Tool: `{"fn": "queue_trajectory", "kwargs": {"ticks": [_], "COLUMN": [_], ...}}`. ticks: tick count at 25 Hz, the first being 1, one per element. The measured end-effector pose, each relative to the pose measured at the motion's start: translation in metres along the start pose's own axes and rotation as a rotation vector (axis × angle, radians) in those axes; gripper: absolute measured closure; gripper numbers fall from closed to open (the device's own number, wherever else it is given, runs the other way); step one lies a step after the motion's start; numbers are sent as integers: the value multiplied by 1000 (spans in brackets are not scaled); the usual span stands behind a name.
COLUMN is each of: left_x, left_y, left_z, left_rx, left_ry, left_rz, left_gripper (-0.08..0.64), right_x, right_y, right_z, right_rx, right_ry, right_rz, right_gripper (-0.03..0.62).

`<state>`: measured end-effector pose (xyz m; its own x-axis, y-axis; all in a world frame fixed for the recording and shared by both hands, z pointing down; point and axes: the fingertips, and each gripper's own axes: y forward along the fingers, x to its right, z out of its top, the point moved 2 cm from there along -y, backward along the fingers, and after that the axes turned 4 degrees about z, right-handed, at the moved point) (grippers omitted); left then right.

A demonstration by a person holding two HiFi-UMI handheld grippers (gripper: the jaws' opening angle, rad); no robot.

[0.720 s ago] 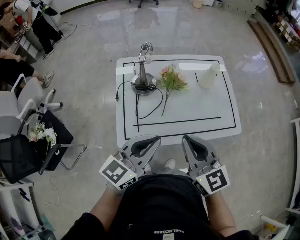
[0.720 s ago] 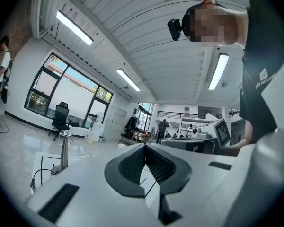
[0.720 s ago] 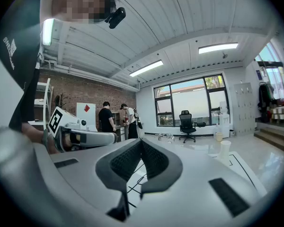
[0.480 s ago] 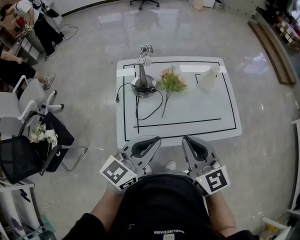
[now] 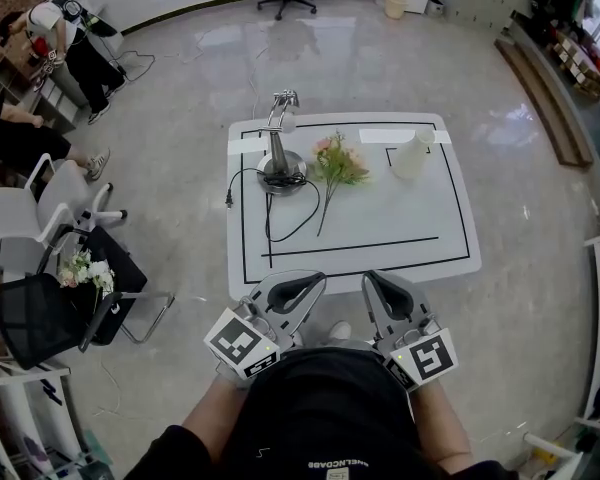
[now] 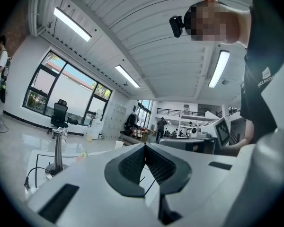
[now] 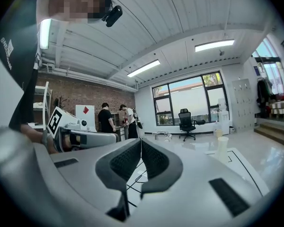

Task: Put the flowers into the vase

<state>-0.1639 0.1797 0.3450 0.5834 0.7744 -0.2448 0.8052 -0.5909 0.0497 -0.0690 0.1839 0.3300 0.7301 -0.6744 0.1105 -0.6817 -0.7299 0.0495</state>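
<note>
Evidently left gripper (image 5: pixel 292 291) and right gripper (image 5: pixel 390 294) had jaws shut on nothing, flowers (image 5: pixel 338 162) and vase (image 5: pixel 412 154) well ahead on the bench (image 5: pixel 380 240); opening wide before reaching the stems seemed wise.

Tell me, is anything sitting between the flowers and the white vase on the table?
Nothing visible is. The flowers lie mid-table and the vase stands to their right, with only bare tabletop and flat black lines between them. The lamp sits on the flowers' other side.
</note>
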Motion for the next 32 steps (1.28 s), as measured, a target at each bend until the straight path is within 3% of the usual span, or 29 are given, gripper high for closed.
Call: {"fn": "queue_trajectory", "kwargs": {"ticks": [5, 18, 32], "left_x": [4, 30, 43], "left_y": [23, 82, 109], "left_z": [-10, -18, -28], "left_rx": [-37, -57, -75], "left_ry": [-34, -39, -45], "left_rz": [21, 40, 76], "left_gripper": [554, 554, 554], "right_x": [14, 67, 99], "right_y": [-6, -41, -56], "right_z": [-6, -21, -22], "right_rx": [-20, -79, -29], "right_ry": [-29, 19, 48], "right_rz": [3, 18, 49], "right_gripper": [580, 580, 580]}}
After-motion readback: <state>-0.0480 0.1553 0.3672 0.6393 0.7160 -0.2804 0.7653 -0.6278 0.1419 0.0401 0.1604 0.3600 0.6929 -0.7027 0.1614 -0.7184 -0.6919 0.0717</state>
